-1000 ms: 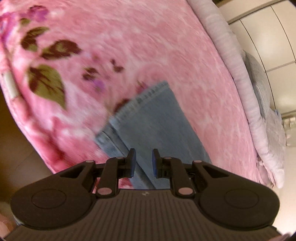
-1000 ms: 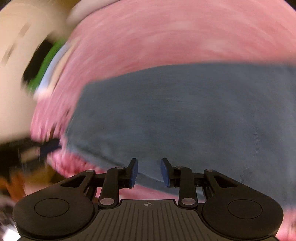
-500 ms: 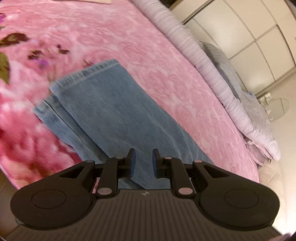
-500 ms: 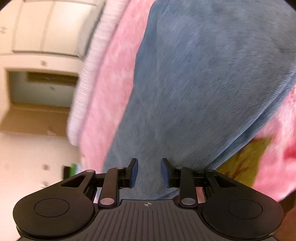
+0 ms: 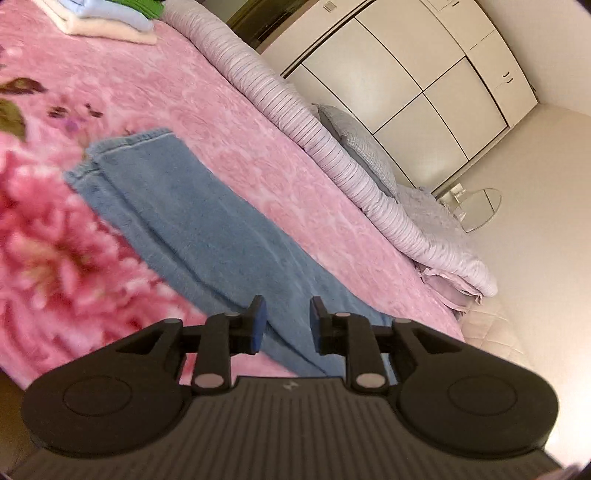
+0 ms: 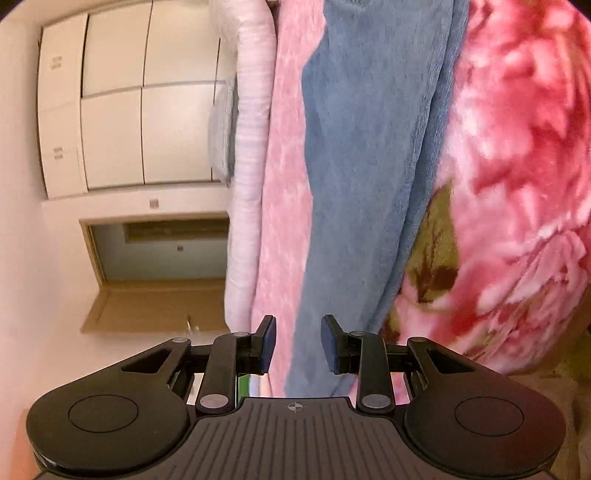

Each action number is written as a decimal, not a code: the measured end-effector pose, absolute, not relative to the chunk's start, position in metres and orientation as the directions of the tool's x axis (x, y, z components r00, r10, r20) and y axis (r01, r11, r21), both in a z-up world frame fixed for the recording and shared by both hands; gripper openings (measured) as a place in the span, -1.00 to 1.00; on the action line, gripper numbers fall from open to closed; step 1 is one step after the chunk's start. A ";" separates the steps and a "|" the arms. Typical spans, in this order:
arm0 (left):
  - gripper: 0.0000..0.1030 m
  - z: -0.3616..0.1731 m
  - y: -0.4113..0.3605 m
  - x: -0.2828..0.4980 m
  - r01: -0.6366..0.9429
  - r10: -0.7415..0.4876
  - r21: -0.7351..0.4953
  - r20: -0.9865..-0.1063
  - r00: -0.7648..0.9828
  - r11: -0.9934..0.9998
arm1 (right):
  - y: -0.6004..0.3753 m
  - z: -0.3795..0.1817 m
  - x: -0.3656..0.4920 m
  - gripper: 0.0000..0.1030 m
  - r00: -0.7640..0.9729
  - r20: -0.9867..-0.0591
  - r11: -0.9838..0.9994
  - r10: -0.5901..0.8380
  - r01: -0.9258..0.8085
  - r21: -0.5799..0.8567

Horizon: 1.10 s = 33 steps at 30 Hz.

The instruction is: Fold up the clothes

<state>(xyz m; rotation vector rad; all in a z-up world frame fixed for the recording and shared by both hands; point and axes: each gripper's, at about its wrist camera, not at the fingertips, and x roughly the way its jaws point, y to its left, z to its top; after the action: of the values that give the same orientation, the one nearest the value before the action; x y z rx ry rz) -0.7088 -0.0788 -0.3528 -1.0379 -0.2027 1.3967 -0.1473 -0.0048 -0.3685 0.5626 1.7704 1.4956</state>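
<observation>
A pair of blue jeans point(image 5: 192, 221) lies folded lengthwise in a long strip on the pink floral blanket point(image 5: 229, 122). In the left wrist view the hem end points up left and the strip runs down to my left gripper point(image 5: 284, 325), which hovers open over its near end with nothing between the fingers. In the right wrist view the same jeans point(image 6: 369, 155) run straight up the frame, rolled sideways. My right gripper point(image 6: 298, 345) is open above the other near end, empty.
A rolled striped lilac quilt point(image 5: 295, 107) and grey pillows point(image 5: 362, 147) lie along the bed's far edge. Folded clothes point(image 5: 110, 18) are stacked at the blanket's top corner. White wardrobe doors point(image 5: 424, 74) and a doorway point(image 6: 162, 251) stand beyond. Floor lies past the bed edge.
Both cameras have swung and pulled back along the jeans. The right view has rolled sideways, with more of the room showing. Both grippers have stayed open.
</observation>
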 end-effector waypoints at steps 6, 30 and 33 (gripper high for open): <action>-0.62 -0.341 -0.108 -0.712 -0.715 0.864 -0.676 -0.455 0.214 -0.179 | -0.001 -0.365 -0.142 -0.40 -0.563 -0.326 0.265 0.759 -0.190 0.945; -0.50 -0.401 -0.015 -0.831 -0.461 0.820 -0.717 -0.571 -0.043 -0.524 | 0.066 -0.413 -0.110 -0.40 -0.502 -0.443 0.408 0.742 -0.186 0.894; -0.53 -0.400 -0.011 -0.830 -0.483 0.820 -0.706 -0.570 -0.045 -0.518 | 0.069 -0.414 -0.109 -0.40 -0.497 -0.443 0.406 0.746 -0.187 0.895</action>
<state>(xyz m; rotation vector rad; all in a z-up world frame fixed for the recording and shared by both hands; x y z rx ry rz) -0.8303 -0.0113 -0.4003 -1.2617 -0.4042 1.7307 -0.1085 0.0688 -0.4140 0.4911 1.7252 1.2483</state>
